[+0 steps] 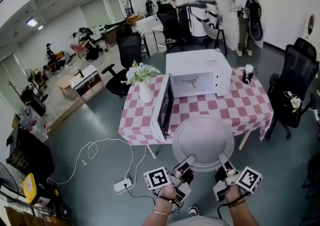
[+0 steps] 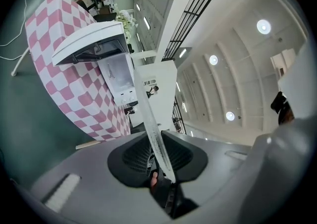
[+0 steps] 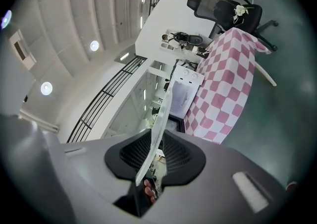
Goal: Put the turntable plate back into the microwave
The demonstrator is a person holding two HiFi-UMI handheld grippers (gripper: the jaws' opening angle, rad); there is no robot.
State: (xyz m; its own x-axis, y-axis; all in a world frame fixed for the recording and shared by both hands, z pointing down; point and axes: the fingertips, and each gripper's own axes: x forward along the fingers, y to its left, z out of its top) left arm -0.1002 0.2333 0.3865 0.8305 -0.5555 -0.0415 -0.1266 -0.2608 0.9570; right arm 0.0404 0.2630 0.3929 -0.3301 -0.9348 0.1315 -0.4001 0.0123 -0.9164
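Note:
A round clear glass turntable plate (image 1: 202,141) is held flat in the air in front of the table, a little short of the microwave. My left gripper (image 1: 189,160) is shut on its near left rim and my right gripper (image 1: 222,158) on its near right rim. In the left gripper view the plate (image 2: 158,136) shows edge-on between the jaws; the right gripper view shows the plate (image 3: 154,141) the same way. The white microwave (image 1: 200,72) stands on the table with its door (image 1: 164,113) swung open to the left. Its cavity (image 1: 190,85) shows a small rotor hub.
The table carries a pink-and-white checked cloth (image 1: 250,107), a white vase of flowers (image 1: 144,89) at the left and a dark cup (image 1: 247,75) at the right. Black office chairs (image 1: 294,90) stand to the right and behind. A white cable and power strip (image 1: 122,185) lie on the floor at left.

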